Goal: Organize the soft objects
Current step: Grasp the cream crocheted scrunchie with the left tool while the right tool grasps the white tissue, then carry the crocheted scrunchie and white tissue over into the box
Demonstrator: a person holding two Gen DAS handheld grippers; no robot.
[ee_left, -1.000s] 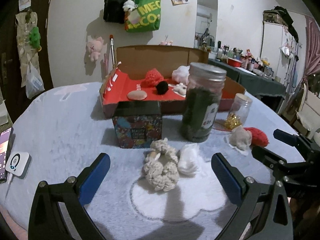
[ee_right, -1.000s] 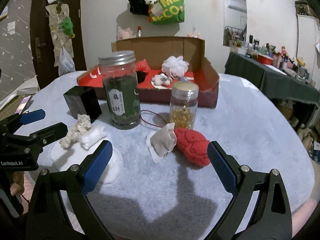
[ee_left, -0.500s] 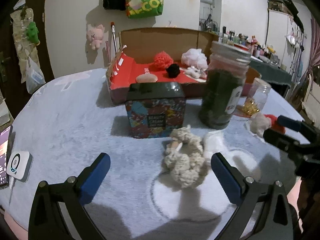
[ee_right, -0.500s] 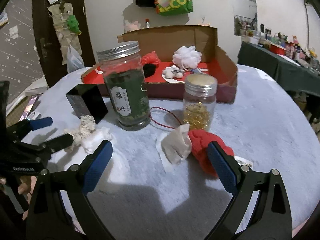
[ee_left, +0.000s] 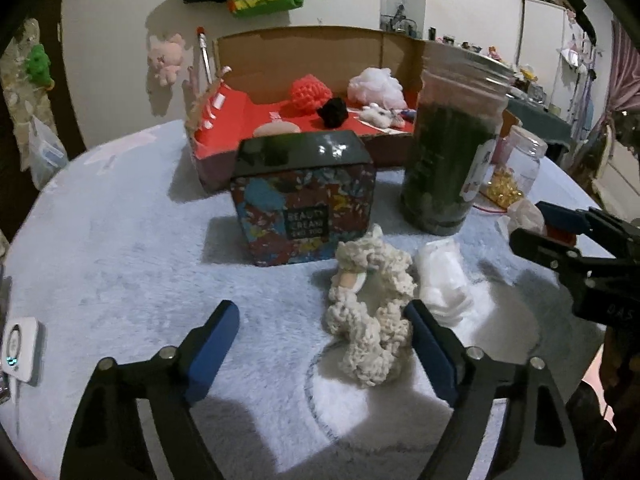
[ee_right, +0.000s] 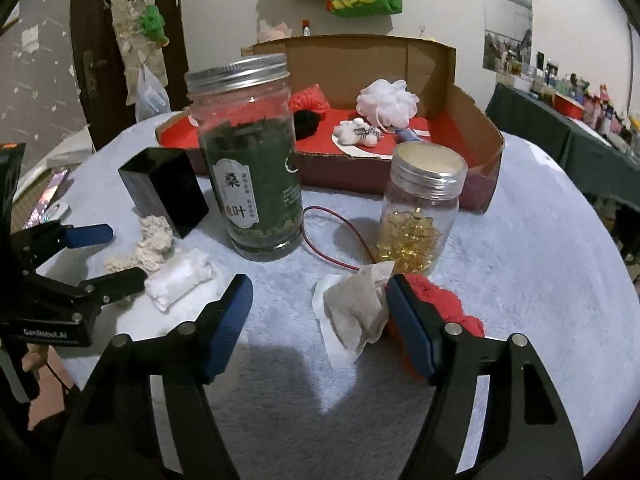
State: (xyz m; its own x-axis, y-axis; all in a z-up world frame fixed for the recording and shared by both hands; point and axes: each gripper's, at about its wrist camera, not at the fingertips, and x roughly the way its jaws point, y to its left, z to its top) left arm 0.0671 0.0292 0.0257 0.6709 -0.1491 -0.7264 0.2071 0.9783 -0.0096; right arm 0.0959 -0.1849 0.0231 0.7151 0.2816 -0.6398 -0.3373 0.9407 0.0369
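wall (ee_right: 224,8): off-white, 12 o'clock | door (ee_right: 52,60): dark, 10 o'clock | side table (ee_right: 560,128): green-covered, cluttered, 2 o'clock

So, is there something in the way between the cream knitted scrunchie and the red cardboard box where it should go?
Yes. The patterned beauty cream box stands right behind the cream knitted scrunchie, between it and the red cardboard box. The tall jar of green leaves stands beside it on the right. The scrunchie probably has to be lifted over them.

Red knit piece (ee_right: 460,312) partly hidden
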